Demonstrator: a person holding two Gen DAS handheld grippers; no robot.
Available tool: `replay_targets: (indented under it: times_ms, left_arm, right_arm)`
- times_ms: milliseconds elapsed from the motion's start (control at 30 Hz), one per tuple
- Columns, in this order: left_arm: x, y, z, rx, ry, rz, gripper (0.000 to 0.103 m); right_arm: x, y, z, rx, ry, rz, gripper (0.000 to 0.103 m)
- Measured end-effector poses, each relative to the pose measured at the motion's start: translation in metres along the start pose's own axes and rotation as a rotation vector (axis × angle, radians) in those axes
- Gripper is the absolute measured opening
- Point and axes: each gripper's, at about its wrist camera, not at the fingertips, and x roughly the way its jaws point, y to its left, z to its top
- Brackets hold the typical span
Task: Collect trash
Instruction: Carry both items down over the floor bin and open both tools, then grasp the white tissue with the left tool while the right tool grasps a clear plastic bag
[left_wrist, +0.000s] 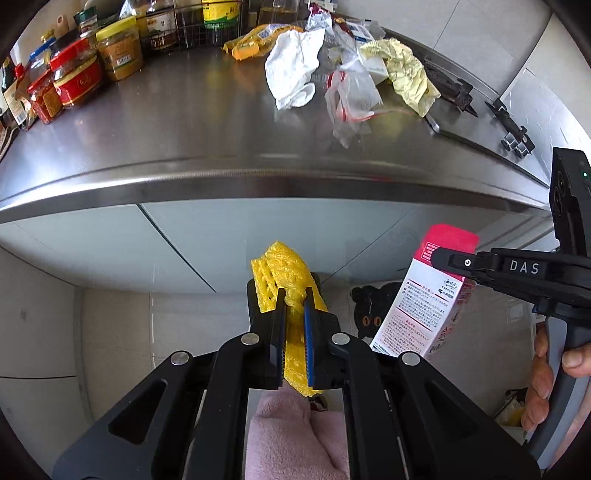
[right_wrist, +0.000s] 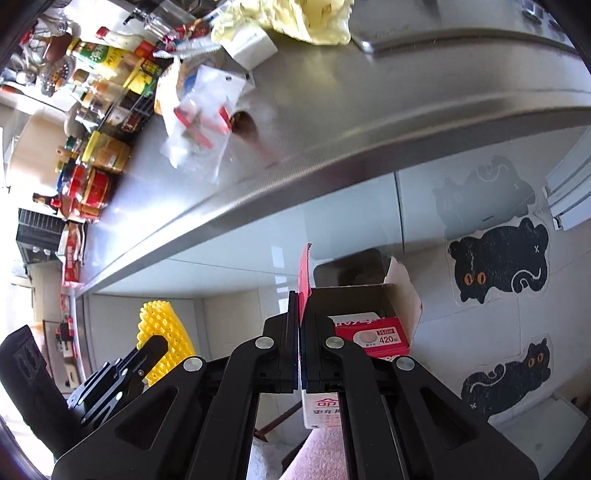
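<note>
L gripper pinching yellow foam net | R gripper pinching carton flap — btwn pads

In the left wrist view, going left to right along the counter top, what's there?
Red-lidded jars → yellow-lidded jar → yellow snack wrapper → white crumpled paper → clear plastic bag → pale yellow crumpled paper

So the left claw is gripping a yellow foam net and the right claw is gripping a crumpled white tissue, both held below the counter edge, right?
Not quite. The right claw grips an opened red and white carton, not a tissue; the right wrist view shows it. The left claw does hold the yellow foam net.
</note>
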Motion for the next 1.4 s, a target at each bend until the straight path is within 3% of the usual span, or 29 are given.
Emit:
replay_targets:
  times_ms: [433,633,867,967,1133,1200,1267,1400]
  left_arm:
    - [0.159,0.012,-0.055,0.012,0.126,-0.105,0.007]
    - [0.218,0.020,-0.070,0.005,0.176,-0.133,0.007]
    - [0.260,0.028,-0.076,-0.024,0.229,-0.143,0.008]
    - [0.266,0.029,-0.071,-0.055,0.245,-0.151,0.016]
    - [0.262,0.035,-0.068,-0.077,0.239,-0.138,0.053]
    - [0.258,0.035,-0.066,-0.074,0.235,-0.135,0.057]
    - [0.251,0.033,-0.065,-0.066,0.234,-0.129,0.063]
    - [0.222,0.027,-0.059,-0.057,0.216,-0.120,0.077]
  right_arm:
    - [0.141,-0.034,-0.007,-0.129,0.008,-0.052,0.002]
    - [0.186,-0.048,-0.009,-0.122,0.050,-0.071,0.002]
    - [0.215,-0.055,-0.011,-0.096,0.094,-0.051,0.005]
    - [0.223,-0.056,-0.008,-0.068,0.126,-0.037,0.007]
    - [0.222,-0.058,-0.007,-0.042,0.140,-0.048,0.008]
    - [0.217,-0.059,-0.007,-0.032,0.139,-0.049,0.016]
    - [0.207,-0.059,-0.006,-0.013,0.121,-0.029,0.066]
    - [0.169,-0.053,-0.004,-0.011,0.085,-0.014,0.071]
